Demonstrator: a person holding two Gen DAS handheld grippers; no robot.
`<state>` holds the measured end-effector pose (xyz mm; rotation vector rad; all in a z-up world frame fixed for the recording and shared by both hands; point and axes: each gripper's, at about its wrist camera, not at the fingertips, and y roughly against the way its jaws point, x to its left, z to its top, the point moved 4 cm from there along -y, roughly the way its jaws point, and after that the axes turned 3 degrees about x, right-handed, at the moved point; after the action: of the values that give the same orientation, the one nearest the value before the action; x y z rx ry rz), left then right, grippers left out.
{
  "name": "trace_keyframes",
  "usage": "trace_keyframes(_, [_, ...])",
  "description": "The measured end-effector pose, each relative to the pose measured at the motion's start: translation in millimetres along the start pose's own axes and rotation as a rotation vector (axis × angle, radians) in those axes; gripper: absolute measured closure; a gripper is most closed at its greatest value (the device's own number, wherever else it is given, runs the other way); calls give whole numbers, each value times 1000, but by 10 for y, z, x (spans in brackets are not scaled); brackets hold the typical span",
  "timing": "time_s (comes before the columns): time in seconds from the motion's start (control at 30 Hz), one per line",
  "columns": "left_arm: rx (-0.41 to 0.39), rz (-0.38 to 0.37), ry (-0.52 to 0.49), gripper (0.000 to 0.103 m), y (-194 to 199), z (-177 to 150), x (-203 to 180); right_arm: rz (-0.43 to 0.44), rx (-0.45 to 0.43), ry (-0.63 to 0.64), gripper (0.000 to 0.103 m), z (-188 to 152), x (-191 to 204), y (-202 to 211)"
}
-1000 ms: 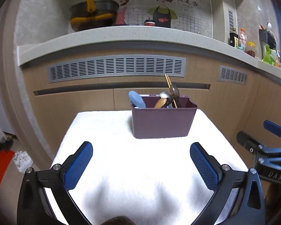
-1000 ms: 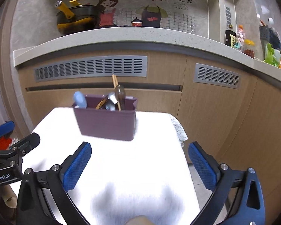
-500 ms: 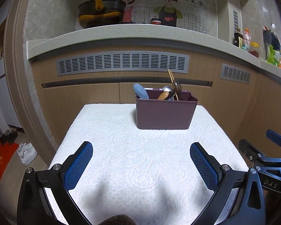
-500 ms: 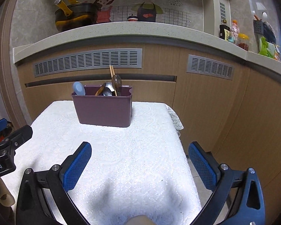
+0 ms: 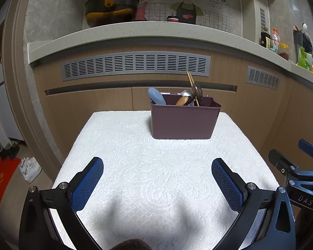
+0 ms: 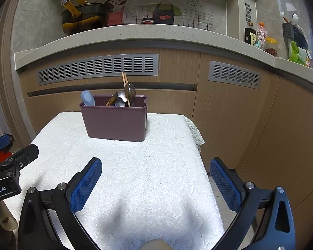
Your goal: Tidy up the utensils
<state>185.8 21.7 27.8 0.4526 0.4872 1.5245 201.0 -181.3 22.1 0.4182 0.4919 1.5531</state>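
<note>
Left wrist view: maroon plastic caddy (image 5: 184, 120) upright at the far middle of the table (image 5: 114, 145), long side across the view, smooth walls, rounded corners. Utensils inside handle-down, heads up: pale blue spoon (image 5: 155, 96) at the left end, leaning left; wooden spoon (image 5: 182, 100), steel spoon (image 5: 186, 94) and dark ladle-like spoon (image 5: 198, 90) bunched right of centre; pair of wooden chopsticks (image 5: 191, 82) tallest, tilted up-left. White lace cloth over the table, raised floral and dotted pattern. Left gripper (image 5: 157, 185) low over the near edge, jaws wide apart, nothing between them, blue cross-hatched pads (image 5: 86, 185) on black arms. Right gripper (image 5: 298, 173) at the right edge, "DAS" legible on its body.

Right wrist view: same caddy (image 6: 114, 123) left of centre, chopsticks (image 6: 125, 83) again leaning up-left. Right gripper (image 6: 155, 184) over the table's near right part, jaws spread wide and empty. Left gripper (image 6: 8, 166) at the left edge, "Robot.AI" readable. Cartoon wall mural (image 6: 156, 4) above the speckled stone counter (image 6: 177, 33), Chinese characters too small to make out; black pan (image 6: 84, 17) with yellow handle beside it.
</note>
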Motion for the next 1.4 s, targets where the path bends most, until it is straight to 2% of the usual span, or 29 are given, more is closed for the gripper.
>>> trace_keyframes(1.4, [6,-5,-30,0,25,-30,24,12,-17,-3,1,16,23,78])
